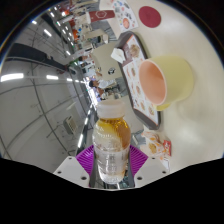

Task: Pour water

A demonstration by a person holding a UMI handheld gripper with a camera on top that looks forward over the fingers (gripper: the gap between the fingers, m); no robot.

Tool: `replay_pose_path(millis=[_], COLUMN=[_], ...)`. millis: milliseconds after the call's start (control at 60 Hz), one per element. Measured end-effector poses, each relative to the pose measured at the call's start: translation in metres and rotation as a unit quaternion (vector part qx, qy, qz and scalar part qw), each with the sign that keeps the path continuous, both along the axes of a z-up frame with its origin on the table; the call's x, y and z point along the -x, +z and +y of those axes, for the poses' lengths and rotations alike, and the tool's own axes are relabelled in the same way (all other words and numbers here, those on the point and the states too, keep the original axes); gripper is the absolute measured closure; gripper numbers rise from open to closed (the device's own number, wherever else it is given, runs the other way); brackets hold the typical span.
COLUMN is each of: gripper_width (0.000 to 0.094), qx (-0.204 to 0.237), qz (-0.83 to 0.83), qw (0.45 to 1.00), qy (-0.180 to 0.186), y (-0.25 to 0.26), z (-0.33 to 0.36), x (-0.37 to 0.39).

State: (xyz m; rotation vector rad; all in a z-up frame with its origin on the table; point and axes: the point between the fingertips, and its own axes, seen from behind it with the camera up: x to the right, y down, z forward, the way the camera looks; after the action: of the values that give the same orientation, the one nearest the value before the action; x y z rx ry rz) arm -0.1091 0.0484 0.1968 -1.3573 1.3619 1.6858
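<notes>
Currently fingers (112, 158) clamp the clear plastic bottle (112, 145) mid-body: light, thin-walled, slippery, likely squashes if squeezed; grip stays low, yellow cup (160, 80) sits beyond on the counter (120, 75).

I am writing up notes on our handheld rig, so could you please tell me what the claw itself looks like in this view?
Only the front of the claw shows. Each of its two fingers carries a magenta pad on its inner face, with a ribbed, zigzag surface. Below the pads, pale housing parts are visible. No cables, markings or sleeve appear.
</notes>
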Motion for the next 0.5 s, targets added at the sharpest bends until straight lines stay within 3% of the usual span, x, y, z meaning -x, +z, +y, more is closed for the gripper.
replay_pose_path(millis=[133, 283, 400, 500], gripper_width=[0.0501, 0.0498, 0.0499, 0.0498], qx=[0.033, 0.049, 0.032, -0.009], qz=[0.070, 0.048, -0.026, -0.133], qw=[0.997, 0.997, 0.998, 0.989], qy=[-0.001, 0.024, 0.051, 0.070], y=[-0.027, -0.040, -0.025, 0.005], z=[0.008, 0.008, 0.007, 0.003], x=[-0.015, -0.014, -0.014, -0.025])
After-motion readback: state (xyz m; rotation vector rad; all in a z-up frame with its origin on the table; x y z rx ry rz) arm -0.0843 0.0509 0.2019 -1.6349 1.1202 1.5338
